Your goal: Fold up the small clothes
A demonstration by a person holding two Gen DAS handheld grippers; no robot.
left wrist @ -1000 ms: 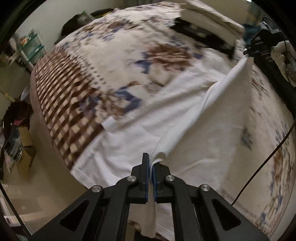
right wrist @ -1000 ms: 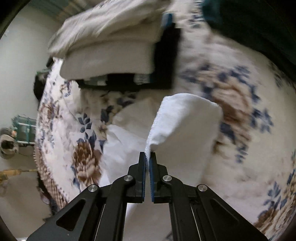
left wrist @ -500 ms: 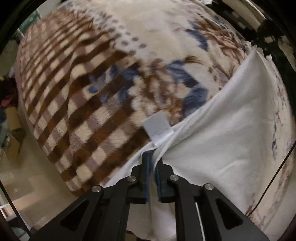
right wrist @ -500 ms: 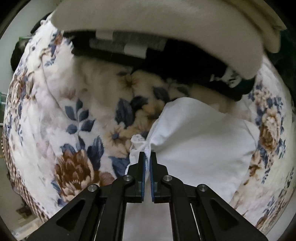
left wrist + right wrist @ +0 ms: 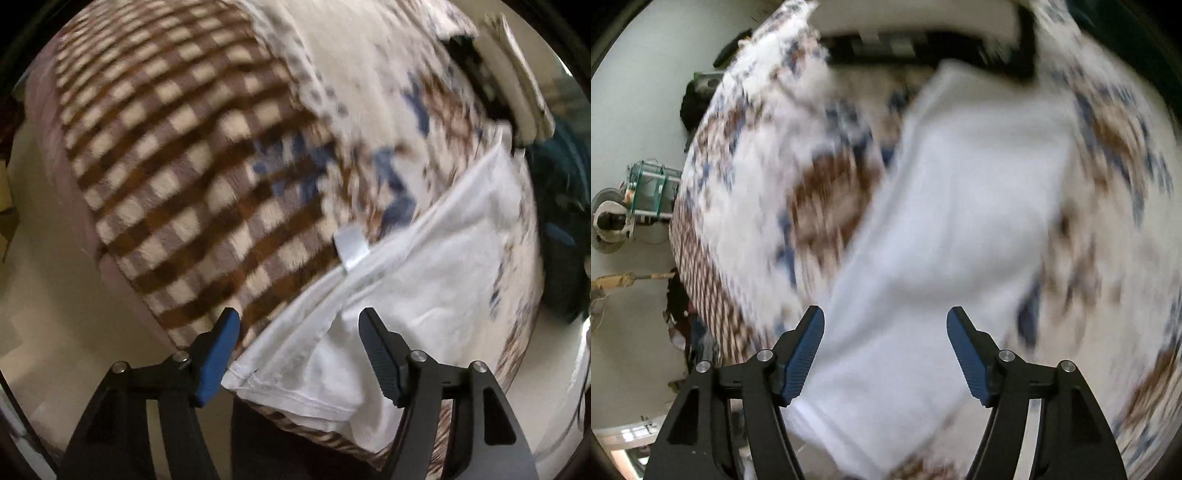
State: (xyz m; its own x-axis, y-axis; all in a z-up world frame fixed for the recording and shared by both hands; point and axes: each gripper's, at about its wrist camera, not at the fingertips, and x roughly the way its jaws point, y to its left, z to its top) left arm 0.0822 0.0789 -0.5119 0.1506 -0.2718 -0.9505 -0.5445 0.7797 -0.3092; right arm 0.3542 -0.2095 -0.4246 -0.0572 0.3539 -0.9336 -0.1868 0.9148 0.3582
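Both grippers stand wide open with nothing between their blue pads. Nearest the left gripper (image 5: 299, 325), the white garment (image 5: 424, 266) lies folded on the blanket (image 5: 177, 177), its hemmed corner just below the spread fingers and its long fold running away up to the right. A small white label (image 5: 351, 249) sticks out from the folded edge onto the brown checks. Under the right gripper (image 5: 885, 323) the same garment (image 5: 960, 206) spreads flat over the flowered part of the blanket (image 5: 750, 177), much blurred. Farther off, a stack of folded clothes (image 5: 517, 96) sits at the blanket's far end. Beyond the bed's left edge stands a teal rack (image 5: 650, 192).
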